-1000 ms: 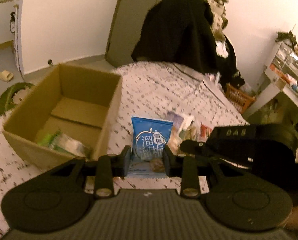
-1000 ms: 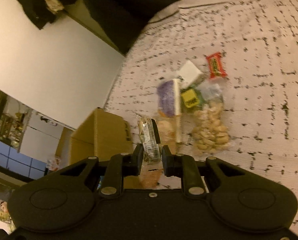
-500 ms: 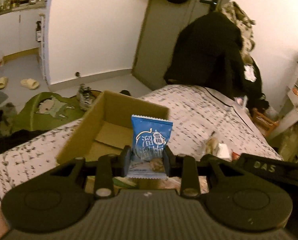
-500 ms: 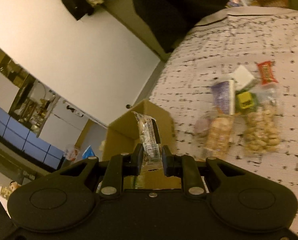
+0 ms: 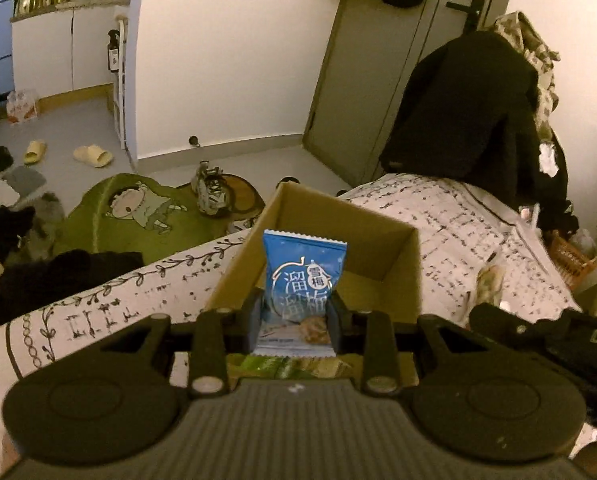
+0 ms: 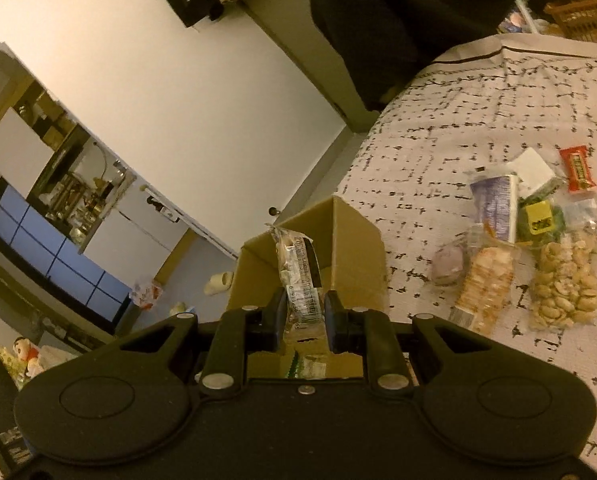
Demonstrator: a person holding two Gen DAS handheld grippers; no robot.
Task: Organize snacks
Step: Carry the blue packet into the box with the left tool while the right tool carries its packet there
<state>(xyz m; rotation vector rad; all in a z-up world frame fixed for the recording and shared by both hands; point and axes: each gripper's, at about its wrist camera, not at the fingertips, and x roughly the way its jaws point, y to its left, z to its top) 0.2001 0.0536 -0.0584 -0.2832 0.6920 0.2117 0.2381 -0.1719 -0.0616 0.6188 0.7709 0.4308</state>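
Currently left gripper (image 5: 293, 316) fingers are pinched on a blue snack packet (image 5: 303, 280), held upright over the open cardboard box (image 5: 398, 264), which sits on the patterned bedspread (image 5: 450, 216). Green-wrapped snacks (image 5: 274, 364) lie in the box bottom. Right gripper (image 6: 305, 316) fingers are clamped on a clear wrapped snack (image 6: 298, 272), also above the box (image 6: 354, 248). Remaining snacks are piled on the bed to the right of the box: peanut bag (image 6: 566, 288), cracker pack (image 6: 486, 280), purple packet (image 6: 494, 208), red bar (image 6: 577, 168). Dark coat (image 5: 466, 112) hangs beyond the bed.
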